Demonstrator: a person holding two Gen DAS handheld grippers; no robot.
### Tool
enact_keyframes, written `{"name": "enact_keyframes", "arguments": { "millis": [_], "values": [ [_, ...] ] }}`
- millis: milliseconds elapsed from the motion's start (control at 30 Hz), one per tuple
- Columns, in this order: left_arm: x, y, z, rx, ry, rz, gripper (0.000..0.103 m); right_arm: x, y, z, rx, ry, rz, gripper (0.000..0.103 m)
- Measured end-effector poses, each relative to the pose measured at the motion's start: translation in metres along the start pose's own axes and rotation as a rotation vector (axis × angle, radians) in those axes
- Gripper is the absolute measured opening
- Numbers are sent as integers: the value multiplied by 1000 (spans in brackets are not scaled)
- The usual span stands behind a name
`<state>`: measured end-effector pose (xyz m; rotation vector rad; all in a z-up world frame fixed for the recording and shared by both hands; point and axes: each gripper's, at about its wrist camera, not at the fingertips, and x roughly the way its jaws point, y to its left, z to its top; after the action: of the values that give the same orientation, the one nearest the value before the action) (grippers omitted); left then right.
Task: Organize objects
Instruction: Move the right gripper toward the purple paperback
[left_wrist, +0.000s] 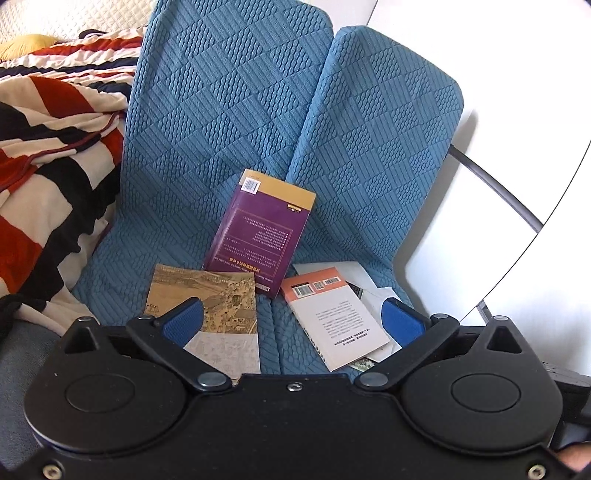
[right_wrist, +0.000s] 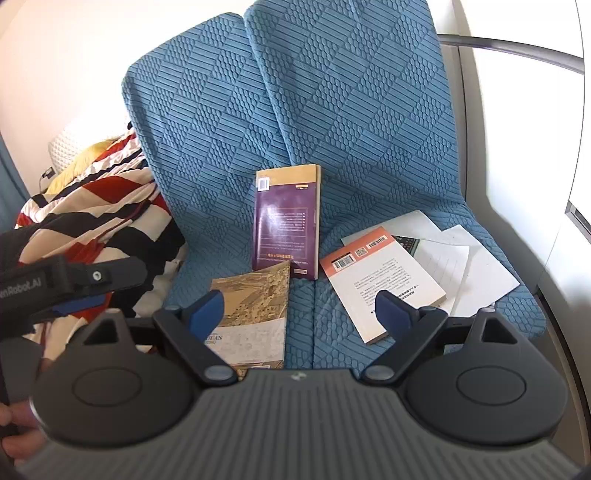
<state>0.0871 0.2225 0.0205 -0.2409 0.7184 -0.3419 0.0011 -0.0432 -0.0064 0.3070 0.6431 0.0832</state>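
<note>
A blue quilted seat cover (left_wrist: 229, 122) is lying over two adjoining cushions against a white wall, with a striped red, black and cream blanket (left_wrist: 48, 147) bunching at its left edge.

Left wrist view: the left gripper (left_wrist: 293, 321) is hovering above the seat, its jaws spreading wide with nothing between them. A purple book (left_wrist: 258, 236) is leaning, back cover outward, against the backrest at the seam between the cushions. A book with an old-painting cover (left_wrist: 218, 306) is lying flat below it, partly under the left finger's line of sight. A white book with an orange band (left_wrist: 332, 317) is resting askew on loose white papers (left_wrist: 354, 273), likely dropped rather than stacked.

Right wrist view: the right gripper (right_wrist: 297, 312) is also standing open and holding nothing, aiming between the painting-cover book (right_wrist: 255, 310) and the orange-banded book (right_wrist: 380, 284). The purple book (right_wrist: 286, 225) is propping upright behind them. The papers (right_wrist: 476, 269) are fanning out toward the seat's right edge. The left gripper (right_wrist: 79, 301) is showing at the left margin, clear of all books. Judgement: gathering has not yet begun
</note>
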Motion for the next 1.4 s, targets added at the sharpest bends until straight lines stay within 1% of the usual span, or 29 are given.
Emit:
{"name": "enact_keyframes", "arguments": {
  "millis": [200,367,533,700,867,967,1100,1267,1333,1400],
  "values": [
    [-5,1,2,6,-12,3,103,-2,3,2,-10,-10,1,90],
    [3,12,4,8,0,-3,103,3,8,5,-10,-26,-5,90],
    [11,23,8,36,-15,0,103,13,15,6,-24,-39,-16,90],
    [29,33,12,46,-18,-4,103,30,20,2,-25,-36,-9,90],
    [60,45,11,58,-16,-7,103,56,19,-2,-28,-47,-8,90],
    [79,55,8,52,-22,-22,103,71,17,-4,-22,-53,-5,90],
    [102,65,4,54,-17,-18,102,86,14,-5,-25,-47,-16,90],
    [114,74,5,44,-5,-34,102,93,18,-1,-23,-32,-25,90],
    [116,75,6,48,0,-31,102,95,23,2,-8,-14,-14,90],
    [116,76,7,51,-2,-36,102,95,29,2,-16,-28,-13,90]
  ]
}}
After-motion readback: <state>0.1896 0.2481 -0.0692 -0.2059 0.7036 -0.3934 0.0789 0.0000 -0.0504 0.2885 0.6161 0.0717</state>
